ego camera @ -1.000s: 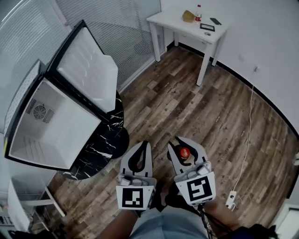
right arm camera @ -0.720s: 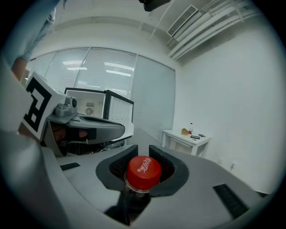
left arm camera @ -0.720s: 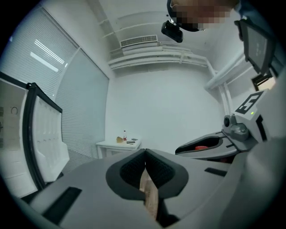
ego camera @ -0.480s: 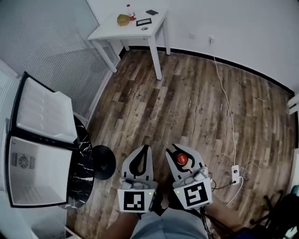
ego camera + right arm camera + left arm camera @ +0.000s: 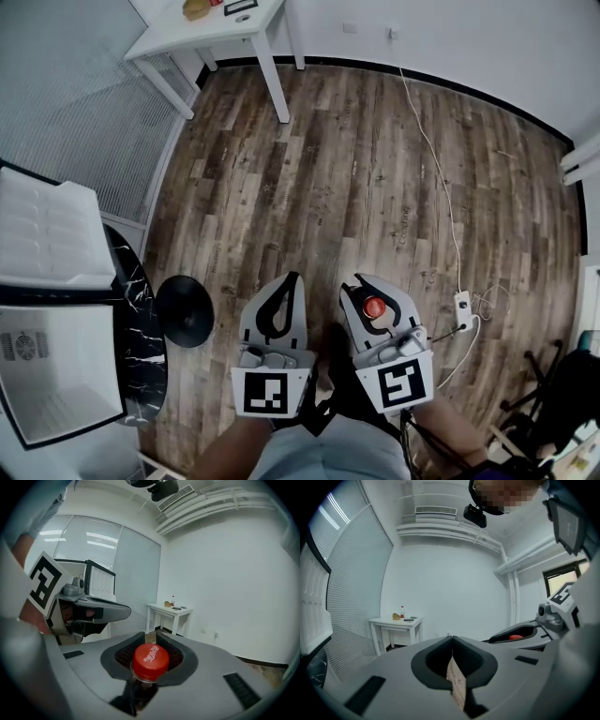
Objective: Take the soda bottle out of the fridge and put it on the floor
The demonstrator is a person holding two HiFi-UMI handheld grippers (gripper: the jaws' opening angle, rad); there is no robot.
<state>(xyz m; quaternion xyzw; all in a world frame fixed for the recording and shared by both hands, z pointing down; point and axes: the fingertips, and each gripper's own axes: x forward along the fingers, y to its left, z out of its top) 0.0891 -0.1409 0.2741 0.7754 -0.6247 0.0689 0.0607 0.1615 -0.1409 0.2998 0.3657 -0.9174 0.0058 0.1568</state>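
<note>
The soda bottle (image 5: pixel 373 307) shows only its red cap (image 5: pixel 150 658) and dark neck, held upright between the jaws of my right gripper (image 5: pixel 367 284), which is shut on it just below the cap. My left gripper (image 5: pixel 292 280) hangs beside it on the left, jaws shut with nothing between them; in the left gripper view (image 5: pixel 452 639) the tips meet. Both grippers hover above the wooden floor (image 5: pixel 356 169) close to the person's body. The fridge (image 5: pixel 47 366) stands at the left edge with its door (image 5: pixel 42 239) open and its white inside bare.
A black marble-patterned stand (image 5: pixel 141 328) with a round black base (image 5: pixel 185 311) sits by the fridge. A white table (image 5: pixel 211 28) with small items stands at the far wall. A white cable and power strip (image 5: pixel 462 307) lie on the floor to the right.
The head view has swung right, away from the fridge, so fridge and table have slid left and up in the picture. Both grippers keep their pose, the bottle still in the right one.
</note>
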